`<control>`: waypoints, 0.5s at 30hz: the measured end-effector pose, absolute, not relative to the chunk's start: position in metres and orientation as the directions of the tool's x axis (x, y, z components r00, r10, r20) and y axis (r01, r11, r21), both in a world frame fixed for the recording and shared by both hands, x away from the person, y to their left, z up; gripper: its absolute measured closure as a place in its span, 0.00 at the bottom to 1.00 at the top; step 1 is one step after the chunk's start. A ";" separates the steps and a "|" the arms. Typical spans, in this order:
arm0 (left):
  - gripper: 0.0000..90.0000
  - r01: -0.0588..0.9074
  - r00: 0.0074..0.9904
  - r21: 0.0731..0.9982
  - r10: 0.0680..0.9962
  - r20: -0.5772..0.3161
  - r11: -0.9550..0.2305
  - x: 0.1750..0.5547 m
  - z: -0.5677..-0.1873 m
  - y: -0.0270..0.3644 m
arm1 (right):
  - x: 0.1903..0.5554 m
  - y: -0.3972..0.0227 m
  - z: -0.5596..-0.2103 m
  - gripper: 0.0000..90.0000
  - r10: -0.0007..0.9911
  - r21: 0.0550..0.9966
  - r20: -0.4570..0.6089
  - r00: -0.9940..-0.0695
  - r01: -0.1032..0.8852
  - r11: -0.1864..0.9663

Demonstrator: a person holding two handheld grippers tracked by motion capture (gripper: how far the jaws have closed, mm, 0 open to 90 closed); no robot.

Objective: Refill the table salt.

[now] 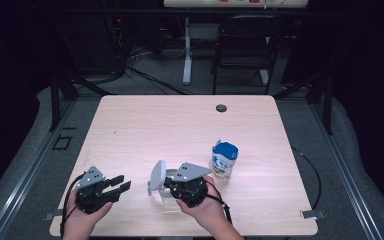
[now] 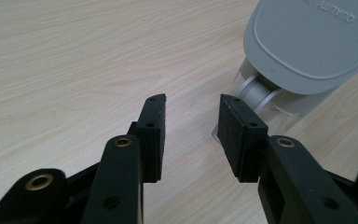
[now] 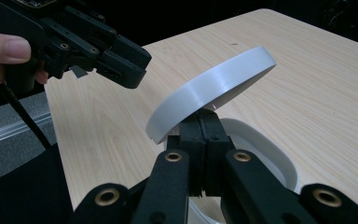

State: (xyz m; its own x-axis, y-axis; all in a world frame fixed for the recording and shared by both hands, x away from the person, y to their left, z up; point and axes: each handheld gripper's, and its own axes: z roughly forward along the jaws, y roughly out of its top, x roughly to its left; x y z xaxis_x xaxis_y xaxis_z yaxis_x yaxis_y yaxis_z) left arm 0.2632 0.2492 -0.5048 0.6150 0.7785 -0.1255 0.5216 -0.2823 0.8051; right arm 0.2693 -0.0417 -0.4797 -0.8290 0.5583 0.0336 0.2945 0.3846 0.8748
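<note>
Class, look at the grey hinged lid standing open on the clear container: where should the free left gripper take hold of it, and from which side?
Judging by its pose, grip the grey lid across its thin rim, coming from the left gripper side. The lid stands tilted, its edge free there, while the right gripper is shut by the hinge.

Bench (image 1: 145, 125), light wood top: one.
Tools: two, one in each hand. Left tool (image 1: 119, 184), one. Right tool (image 1: 166, 186), one.
Hands: two, left hand (image 1: 82, 220) and right hand (image 1: 205, 207).
Clear container (image 1: 169, 196) with a grey hinged lid (image 1: 157, 176): one container, one lid.
Blue and white packet (image 1: 224, 160), standing upright on the bench: one.
Round dark cap (image 1: 221, 108) set in the bench top near its far edge: one.
Black folding chair (image 1: 245, 45) beyond the bench: one.
White stand leg (image 1: 186, 50) on the floor beyond the bench: one.
</note>
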 end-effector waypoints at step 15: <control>0.66 0.534 0.644 0.784 0.753 -0.136 -0.315 0.264 -0.519 0.236 | 0.266 -0.036 -0.480 1.00 0.542 0.877 0.030 -0.840 0.283 0.388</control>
State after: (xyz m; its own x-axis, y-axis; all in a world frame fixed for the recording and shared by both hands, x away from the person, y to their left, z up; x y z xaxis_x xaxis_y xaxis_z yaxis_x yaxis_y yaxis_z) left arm 0.2643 0.2362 -0.5185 0.6437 0.7531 -0.1360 0.5344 -0.3151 0.7843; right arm 0.2657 -0.0364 -0.4797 -0.8396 0.5424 0.0304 0.2826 0.3884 0.8771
